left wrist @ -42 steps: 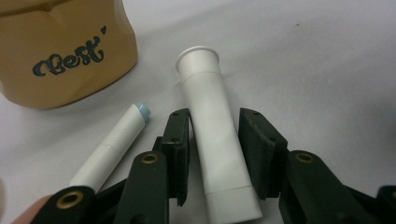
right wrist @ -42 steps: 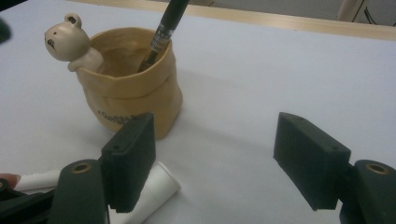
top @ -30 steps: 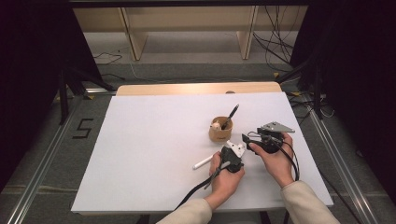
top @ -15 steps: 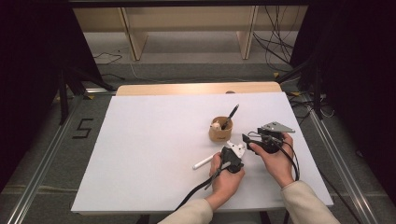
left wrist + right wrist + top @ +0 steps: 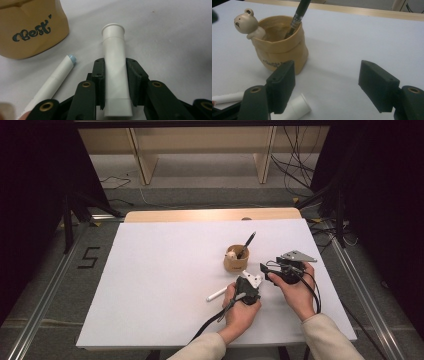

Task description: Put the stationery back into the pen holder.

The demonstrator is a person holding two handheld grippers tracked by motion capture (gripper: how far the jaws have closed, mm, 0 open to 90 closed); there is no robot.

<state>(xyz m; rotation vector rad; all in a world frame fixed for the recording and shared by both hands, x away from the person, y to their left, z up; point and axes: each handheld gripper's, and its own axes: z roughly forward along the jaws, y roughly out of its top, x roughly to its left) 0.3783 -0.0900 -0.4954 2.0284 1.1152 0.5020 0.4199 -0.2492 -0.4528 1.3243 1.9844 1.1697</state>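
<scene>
Little has moved since the earlier frame: both your hands sit where they were, near the front right of the counter, and the pen holder has not shifted.

Your left gripper has its fingers closed narrow on a white tube, gripping it along its barrel, with the flared end poking out past the fingertips and the flat end back toward your palm. A white marker with a pale blue tip lies on the counter just left of those fingers, untouched. The tan pen holder stands ahead and to the left of them.

Your right gripper is spread wide and holds nothing; the pen holder (the one with the small bear on its rim and a black pen inside) stands just beyond its left finger.

So I judge you are at the grasp stage, the tube secured but not yet lifted. Next, I think, you raise it clear of the counter, tip it upright and carry it forward-left over the holder's mouth, avoiding the black pen and the bear.
</scene>
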